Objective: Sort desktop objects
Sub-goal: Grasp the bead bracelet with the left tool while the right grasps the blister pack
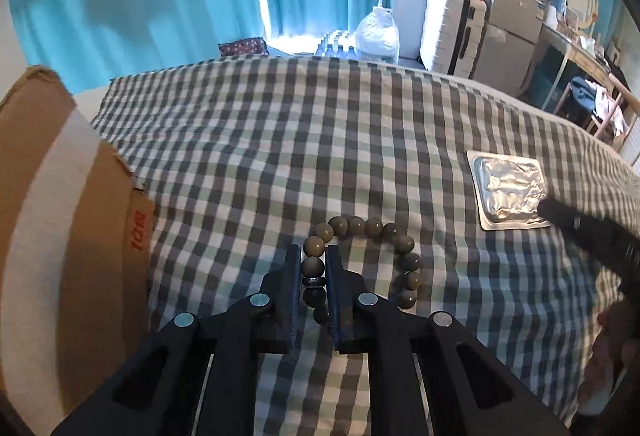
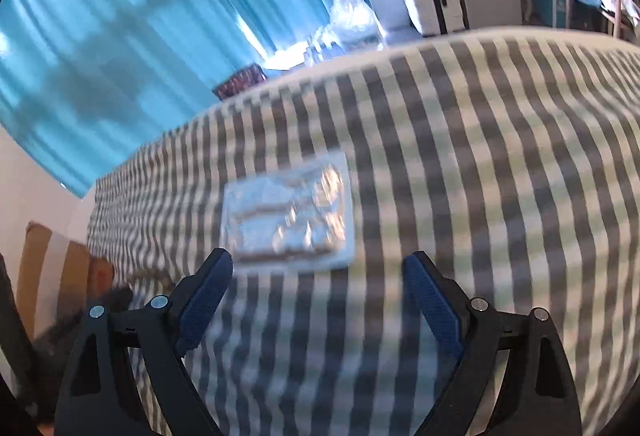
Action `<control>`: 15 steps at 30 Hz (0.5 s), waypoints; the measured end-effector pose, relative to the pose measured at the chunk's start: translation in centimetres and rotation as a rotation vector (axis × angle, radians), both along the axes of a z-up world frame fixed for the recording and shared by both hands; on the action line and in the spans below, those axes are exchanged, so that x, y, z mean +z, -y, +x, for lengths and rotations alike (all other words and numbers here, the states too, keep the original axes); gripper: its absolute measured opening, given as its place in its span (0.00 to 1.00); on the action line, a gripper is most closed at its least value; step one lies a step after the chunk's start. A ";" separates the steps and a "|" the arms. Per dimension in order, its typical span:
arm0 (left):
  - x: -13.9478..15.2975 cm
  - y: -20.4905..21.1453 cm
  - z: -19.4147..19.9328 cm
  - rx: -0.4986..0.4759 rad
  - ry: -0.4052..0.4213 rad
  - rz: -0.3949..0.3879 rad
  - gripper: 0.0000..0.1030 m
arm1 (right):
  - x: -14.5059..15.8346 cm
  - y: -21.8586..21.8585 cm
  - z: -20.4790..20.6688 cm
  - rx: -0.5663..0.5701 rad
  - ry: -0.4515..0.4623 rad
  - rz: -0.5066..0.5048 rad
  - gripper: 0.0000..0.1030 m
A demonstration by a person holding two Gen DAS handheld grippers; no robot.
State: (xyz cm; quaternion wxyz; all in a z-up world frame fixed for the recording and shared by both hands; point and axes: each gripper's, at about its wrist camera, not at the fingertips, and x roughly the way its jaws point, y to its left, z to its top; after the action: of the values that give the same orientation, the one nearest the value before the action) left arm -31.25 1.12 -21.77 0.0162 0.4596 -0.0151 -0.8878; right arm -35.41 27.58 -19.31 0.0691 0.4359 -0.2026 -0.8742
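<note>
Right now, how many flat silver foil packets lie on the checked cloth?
1: the flat silver foil packet lies right of the brown bead bracelet, just ahead of the open right gripper. The cardboard box may hide others.

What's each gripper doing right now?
Left gripper: shut on the bead bracelet.
Right gripper: open, holding nothing, foil blister pack just ahead.

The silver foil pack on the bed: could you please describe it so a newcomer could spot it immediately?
Start from the checked bedspread that fills the scene. To the right of the bead bracelet lies the foil pack, flat on the cloth. It is the only flat, shiny, rectangular item, with a crinkled raised centre, unlike the round brown beads.
</note>
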 end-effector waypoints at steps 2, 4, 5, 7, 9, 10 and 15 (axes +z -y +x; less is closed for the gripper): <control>-0.7 -0.5 -0.4 -0.003 0.006 0.012 0.11 | -0.1 0.4 -0.9 0.019 -0.008 -0.013 0.62; -1.2 -0.9 -0.7 -0.003 0.013 0.016 0.12 | -0.5 0.6 -1.8 0.029 0.003 -0.018 0.31; -1.4 -1.1 -0.7 -0.003 0.011 0.010 0.12 | -0.6 0.7 -1.9 0.036 0.009 -0.037 0.26; -1.5 -1.1 -0.3 -0.023 0.000 -0.003 0.11 | -0.2 0.8 -1.5 0.049 -0.017 -0.055 0.22; -1.6 -1.2 -0.1 -0.034 0.000 -0.005 0.12 | 0.7 1.3 -0.6 0.068 -0.061 -0.061 0.15; -1.6 -0.9 0.0 -0.029 0.004 0.014 0.12 | 1.3 1.6 0.1 0.086 -0.084 -0.074 0.13; -2.0 -0.4 0.6 -0.025 0.016 0.064 0.12 | 3.7 4.9 2.8 0.192 -0.157 -0.033 0.10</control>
State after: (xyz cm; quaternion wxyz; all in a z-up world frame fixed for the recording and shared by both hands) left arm -30.70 1.48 -23.82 -0.0101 0.4669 0.0075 -0.8842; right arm -32.62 22.71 -15.61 0.1754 0.3824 -0.1682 -0.8915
